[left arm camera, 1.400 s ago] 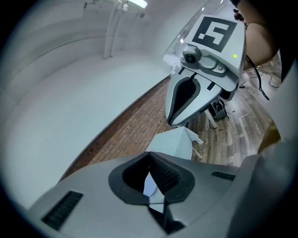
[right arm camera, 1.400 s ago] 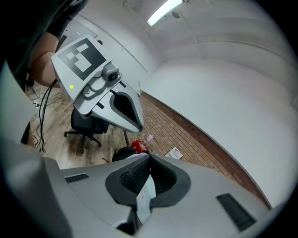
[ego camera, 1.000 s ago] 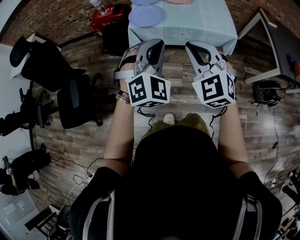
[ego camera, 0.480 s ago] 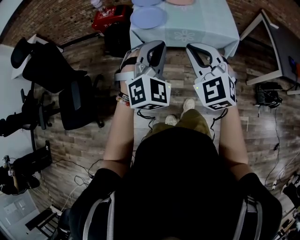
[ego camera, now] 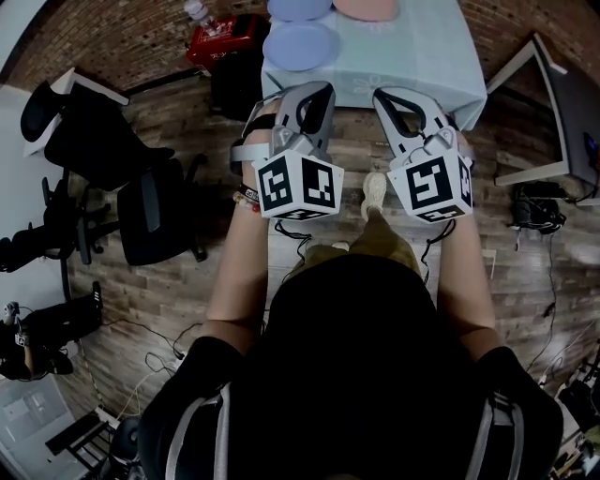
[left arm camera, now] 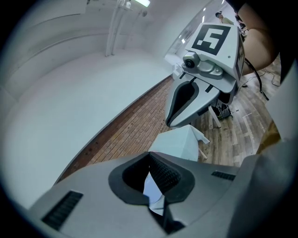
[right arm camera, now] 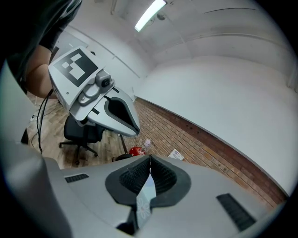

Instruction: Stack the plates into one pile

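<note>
While the bench (ego camera: 422, 56) stands ahead under a pale cloth, three plates lie unstacked on it: blue plate (ego camera: 300, 45), second blue plate (ego camera: 300, 7), pink plate (ego camera: 367, 7); wood floor (ego camera: 141, 281), brick wall (ego camera: 112, 37); red bag (ego camera: 225, 33) and black chairs (ego camera: 94, 131) to its left; left tongs (ego camera: 312, 94) and right tongs (ego camera: 398, 98) both closed, empty.

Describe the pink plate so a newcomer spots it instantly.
Start at the pale blue tablecloth, top of the head view. The pink plate lies at the picture's top edge, right of a blue plate. Its neighbours are blue; it alone is pink.
</note>
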